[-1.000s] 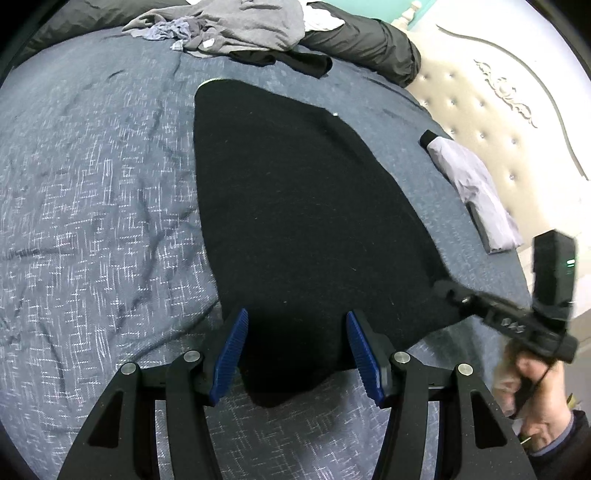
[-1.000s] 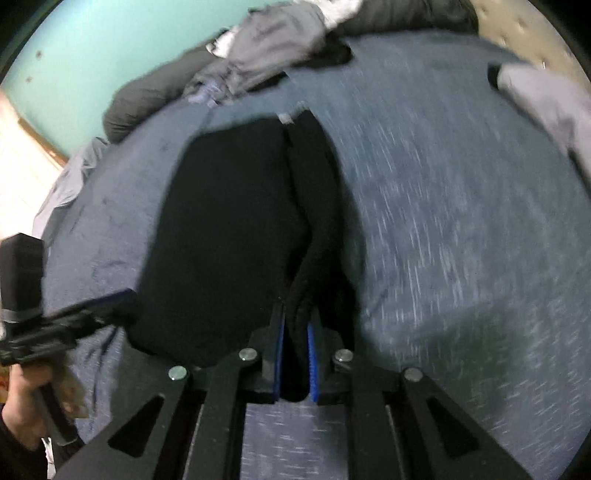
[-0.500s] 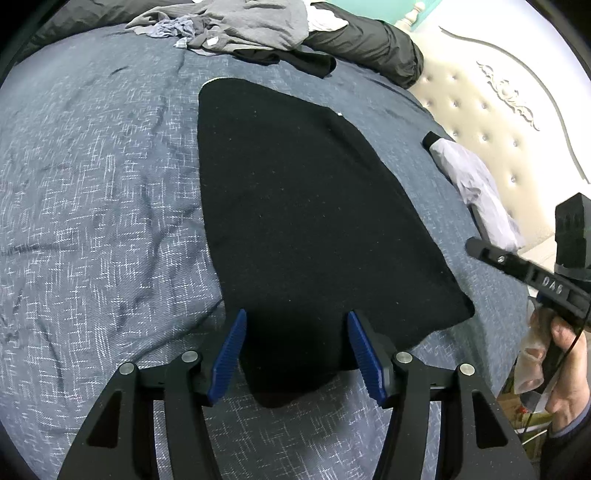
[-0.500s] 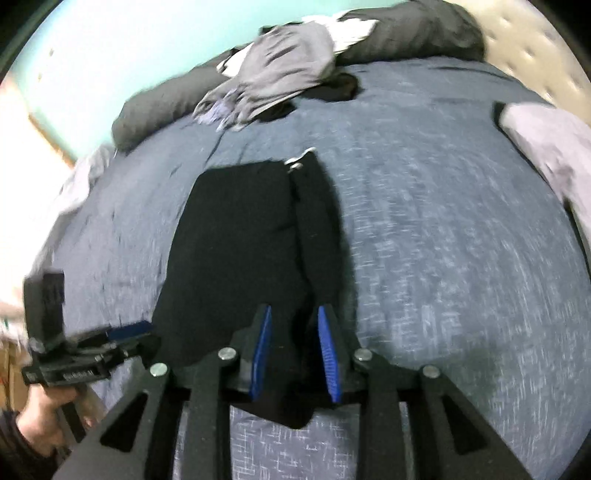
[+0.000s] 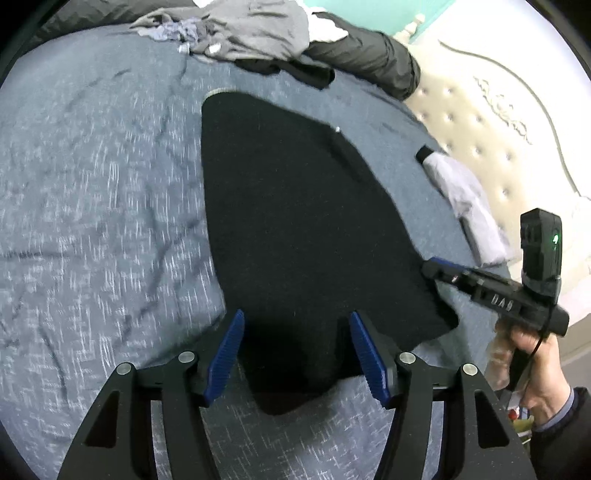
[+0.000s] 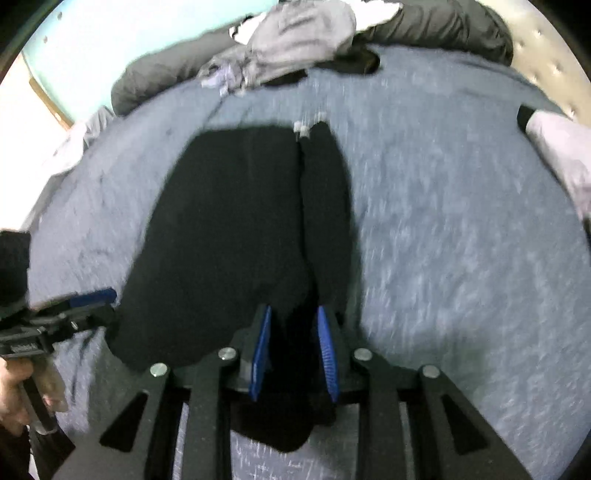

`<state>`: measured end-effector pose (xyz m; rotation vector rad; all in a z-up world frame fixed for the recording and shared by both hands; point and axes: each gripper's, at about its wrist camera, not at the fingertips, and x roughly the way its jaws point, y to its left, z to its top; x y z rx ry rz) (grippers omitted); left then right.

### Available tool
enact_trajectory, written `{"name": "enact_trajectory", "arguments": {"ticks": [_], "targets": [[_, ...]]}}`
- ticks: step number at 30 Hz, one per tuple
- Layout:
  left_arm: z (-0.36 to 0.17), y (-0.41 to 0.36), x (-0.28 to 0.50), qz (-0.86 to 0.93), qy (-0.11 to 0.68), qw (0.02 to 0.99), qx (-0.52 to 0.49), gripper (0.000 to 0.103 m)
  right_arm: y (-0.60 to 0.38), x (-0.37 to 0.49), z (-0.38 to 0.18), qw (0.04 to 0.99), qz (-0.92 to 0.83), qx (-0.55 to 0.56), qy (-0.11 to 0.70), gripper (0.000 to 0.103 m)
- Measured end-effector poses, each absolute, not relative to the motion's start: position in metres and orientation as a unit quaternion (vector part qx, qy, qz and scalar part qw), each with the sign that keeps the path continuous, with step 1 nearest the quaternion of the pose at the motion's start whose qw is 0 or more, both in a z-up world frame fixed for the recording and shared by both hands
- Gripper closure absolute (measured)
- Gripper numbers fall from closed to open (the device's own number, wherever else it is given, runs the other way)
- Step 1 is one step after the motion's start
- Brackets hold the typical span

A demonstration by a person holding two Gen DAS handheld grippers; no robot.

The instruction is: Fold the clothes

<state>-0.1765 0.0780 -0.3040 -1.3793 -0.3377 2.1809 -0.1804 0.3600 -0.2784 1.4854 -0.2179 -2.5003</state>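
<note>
We see the black garment flat mid-frame on the bed | left gripper released | right gripper parted, astride its near edge, gripping nothing.

A home bedroom: bed with grey-blue cover, tufted cream headboard, clothes heap along the bed's far edge.

Plain black for the garment spread on a slate-blue bedspread flecked with short white dashes. Grey and lilac for the heaped clothes at the far edge, dark charcoal for the bolster behind them, pale lavender with a black cuff for the folded piece. Cream for the tufted headboard, turquoise for the wall, black with ribbed blue pads for both grippers
</note>
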Motion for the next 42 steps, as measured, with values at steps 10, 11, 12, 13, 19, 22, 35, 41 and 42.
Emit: {"name": "enact_trajectory", "arguments": {"ticks": [10,11,12,13,19,22,35,41,42], "targets": [[-0.322,0.084,-0.194,0.812,-0.112,0.258,-0.511,0.039,0.369,-0.27,-0.263,0.118,-0.86,0.485,-0.106,0.074],[-0.324,0.084,-0.194,0.811,-0.115,0.259,-0.512,0.039,0.369,-0.278,-0.265,0.116,-0.859,0.488,-0.102,0.074],[-0.327,0.082,-0.195,0.809,-0.12,0.26,-0.512,0.039,0.368,-0.286,-0.266,0.115,-0.858,0.491,-0.099,0.073],[-0.329,0.08,-0.196,0.808,-0.124,0.262,-0.513,0.039,0.367,-0.294,-0.268,0.114,-0.857,0.494,-0.094,0.073],[-0.337,0.075,-0.196,0.803,-0.143,0.27,-0.511,0.038,0.357,-0.326,-0.28,0.124,-0.852,0.503,-0.076,0.073],[-0.338,0.074,-0.194,0.804,-0.148,0.271,-0.509,0.038,0.354,-0.337,-0.288,0.121,-0.849,0.511,-0.064,0.073],[-0.343,0.065,-0.191,0.802,-0.161,0.274,-0.506,0.034,0.358,-0.352,-0.308,0.113,-0.844,0.519,-0.078,0.096],[-0.343,0.062,-0.187,0.802,-0.164,0.273,-0.506,0.034,0.352,-0.346,-0.285,0.074,-0.876,0.476,-0.017,0.1],[-0.344,0.062,-0.187,0.802,-0.164,0.273,-0.506,0.034,0.35,-0.346,-0.283,0.07,-0.88,0.47,-0.005,0.1]]}}
